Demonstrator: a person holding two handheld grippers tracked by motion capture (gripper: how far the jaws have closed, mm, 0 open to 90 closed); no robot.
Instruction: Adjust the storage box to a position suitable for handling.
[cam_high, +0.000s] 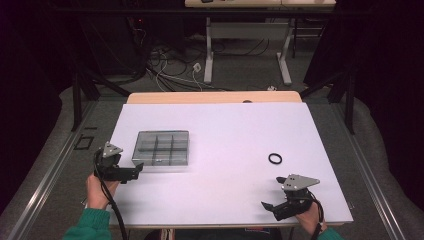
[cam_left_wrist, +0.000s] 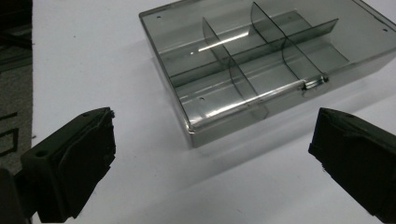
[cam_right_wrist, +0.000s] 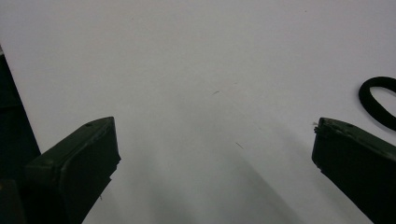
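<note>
- Progress, as I judge it: the work looks barely begun. The black ring lies loose on the white table, and every compartment of the box that shows is empty; gripping the ring and carrying it to the box are both left to do.
- The right gripper has its jaws spread wide with nothing between them; in the right gripper view the ring sits ahead of and just beyond the right-hand jaw, outside the gap.
- The left gripper is likewise released and empty; the compartment box lies just ahead of its jaws, apart from them.
- Ring: thin, round, matte black, rubbery-looking.
- Box: smoky translucent plastic, shallow, rectangular, with thin dividers and a small metal clasp on the near wall; whether a lid covers it I cannot tell.
- Table: smooth, matte white.
</note>
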